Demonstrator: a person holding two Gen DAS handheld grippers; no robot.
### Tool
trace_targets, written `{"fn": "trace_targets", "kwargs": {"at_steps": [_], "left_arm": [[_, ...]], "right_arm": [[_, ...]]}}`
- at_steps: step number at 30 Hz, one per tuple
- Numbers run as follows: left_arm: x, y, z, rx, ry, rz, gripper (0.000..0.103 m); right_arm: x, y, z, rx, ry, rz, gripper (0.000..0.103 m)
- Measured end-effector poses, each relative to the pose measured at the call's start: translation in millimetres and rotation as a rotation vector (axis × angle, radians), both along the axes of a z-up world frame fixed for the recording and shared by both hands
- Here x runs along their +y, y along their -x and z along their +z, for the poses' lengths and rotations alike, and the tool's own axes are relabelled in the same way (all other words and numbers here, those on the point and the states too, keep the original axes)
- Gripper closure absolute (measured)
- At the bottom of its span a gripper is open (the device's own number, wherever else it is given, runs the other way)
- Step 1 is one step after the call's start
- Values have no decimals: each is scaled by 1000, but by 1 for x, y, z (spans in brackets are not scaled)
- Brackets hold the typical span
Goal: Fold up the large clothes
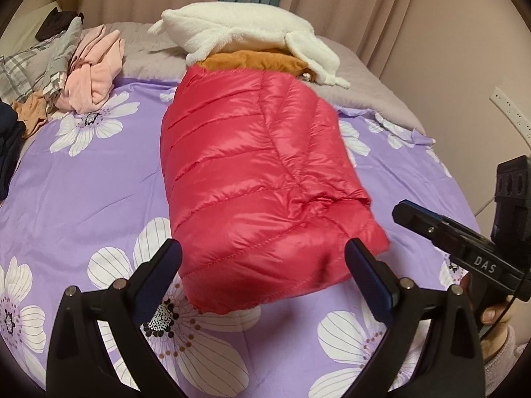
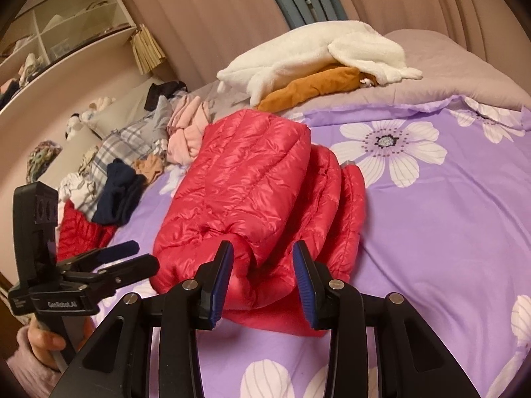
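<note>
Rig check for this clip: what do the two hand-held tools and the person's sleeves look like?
Both tools are black, with forked frames, silver pivot screws and blue ribbed pads on the fingers. The right tool, seen from the left camera, carries a "DAS" label and a thin black cable. The left tool, seen from the right camera, reads "GenRobot.AI" and has a boxy black block above the handle. Both sleeves look pale pink and fuzzy.

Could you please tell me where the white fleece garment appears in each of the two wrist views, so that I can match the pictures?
Left wrist view: the white fleece garment lies at top centre, beyond the far end of the red puffer jacket.
Right wrist view: it lies at upper right of centre, above and right of the jacket.
Shared landmark: the brown garment tucked under the fleece in both views.
</note>
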State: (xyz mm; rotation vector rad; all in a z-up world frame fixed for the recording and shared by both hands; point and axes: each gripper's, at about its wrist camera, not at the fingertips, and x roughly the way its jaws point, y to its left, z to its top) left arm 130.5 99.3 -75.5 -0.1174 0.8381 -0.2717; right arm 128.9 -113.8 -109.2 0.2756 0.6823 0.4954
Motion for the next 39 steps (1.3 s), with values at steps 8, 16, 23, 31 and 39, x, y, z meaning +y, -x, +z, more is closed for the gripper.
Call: {"fn": "trace_targets", "kwargs": {"at_steps": [8, 16, 23, 31, 39], "left_arm": [[-1, 24, 17, -28, -26, 8, 3], [4, 44, 26, -33, -46, 40, 0], [6, 58, 36, -37, -94, 64, 0], [3, 72, 50, -29, -104, 83, 0], [-3, 85, 61, -37, -124, 102, 0]], "right_arm": [[-5, 19, 15, -16, 47, -55, 40], [-17, 38, 26, -6, 58, -107, 26], [-22, 51, 36, -6, 41, -126, 19], [-21, 66, 53, -32, 40, -120, 4], [-20, 79, 68, -61, 44, -116, 1]]}}
